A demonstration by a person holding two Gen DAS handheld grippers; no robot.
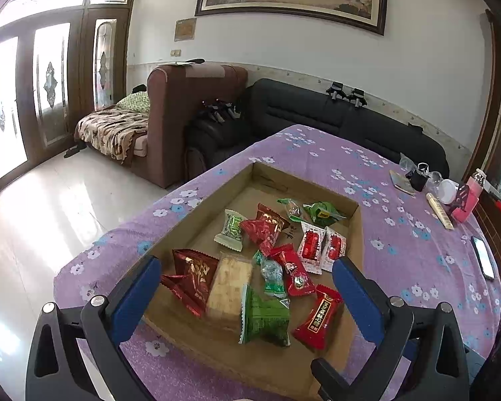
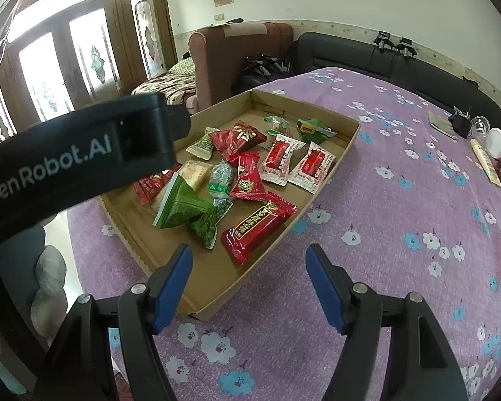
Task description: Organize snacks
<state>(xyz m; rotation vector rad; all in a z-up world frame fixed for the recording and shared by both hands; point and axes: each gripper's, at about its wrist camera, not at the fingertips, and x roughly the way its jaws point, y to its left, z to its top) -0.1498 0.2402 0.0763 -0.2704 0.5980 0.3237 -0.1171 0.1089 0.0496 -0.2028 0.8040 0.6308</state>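
A shallow cardboard tray (image 1: 213, 202) (image 2: 210, 274) lies on a purple flowered tablecloth and holds several wrapped snacks. Among them are a green pack (image 1: 267, 317) (image 2: 187, 210), a long red bar (image 1: 317, 320) (image 2: 257, 230), two white-and-red packs (image 1: 312, 245) (image 2: 280, 158), a beige cracker pack (image 1: 228, 287) and dark red packs (image 1: 193, 274). My left gripper (image 1: 247, 287) hovers open over the tray's near end, with nothing between its blue pads. My right gripper (image 2: 250, 267) is open too, empty, above the tray's near right edge. The left gripper's black body (image 2: 83, 157) hides part of the tray in the right wrist view.
A phone (image 1: 482, 260) lies near the table's right edge. A white jar (image 2: 496, 142), a pale stick (image 2: 484, 163) and small clutter sit at the far right. The table's left edge drops to a tiled floor (image 1: 50, 207). A black sofa (image 1: 317, 113) stands behind.
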